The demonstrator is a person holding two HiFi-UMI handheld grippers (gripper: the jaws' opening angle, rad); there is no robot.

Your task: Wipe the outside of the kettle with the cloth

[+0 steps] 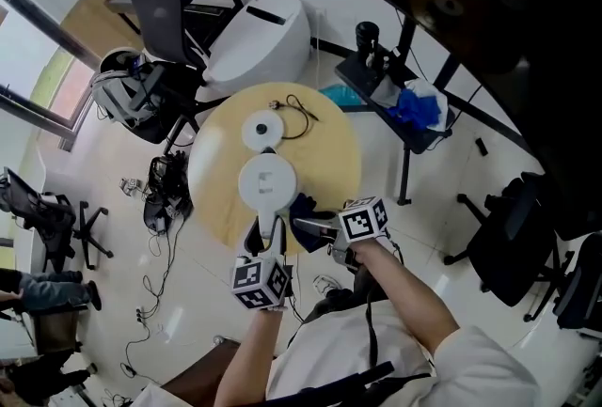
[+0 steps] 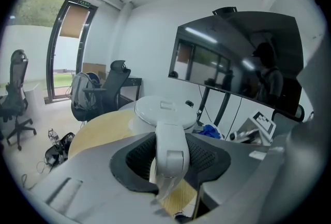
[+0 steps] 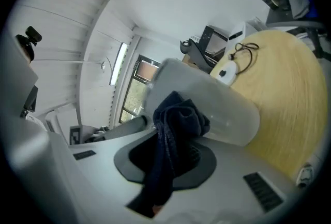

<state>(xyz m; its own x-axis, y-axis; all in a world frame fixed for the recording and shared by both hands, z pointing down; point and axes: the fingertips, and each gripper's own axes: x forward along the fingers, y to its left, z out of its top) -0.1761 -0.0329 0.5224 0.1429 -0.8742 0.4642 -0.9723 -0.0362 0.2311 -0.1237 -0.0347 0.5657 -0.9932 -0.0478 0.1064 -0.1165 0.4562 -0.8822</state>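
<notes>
A white kettle (image 1: pixel 267 180) stands on the round wooden table (image 1: pixel 329 147), its handle (image 1: pixel 271 228) pointing toward me. My left gripper (image 1: pixel 266 234) is shut on that handle; in the left gripper view the handle (image 2: pixel 170 148) sits between the jaws, with the kettle lid (image 2: pixel 165 109) just beyond. My right gripper (image 1: pixel 312 225) is shut on a dark blue cloth (image 1: pixel 304 208) at the kettle's right side. In the right gripper view the bunched cloth (image 3: pixel 177 127) rests against the kettle's white wall (image 3: pixel 217 109), one end hanging down between the jaws.
The kettle's round base (image 1: pixel 262 129) and its black cord (image 1: pixel 299 112) lie on the table behind the kettle. A black side table with a blue bag (image 1: pixel 419 104) stands to the right. Office chairs (image 1: pixel 155 86) stand on the left. A dark screen (image 2: pixel 238 57) hangs on the wall.
</notes>
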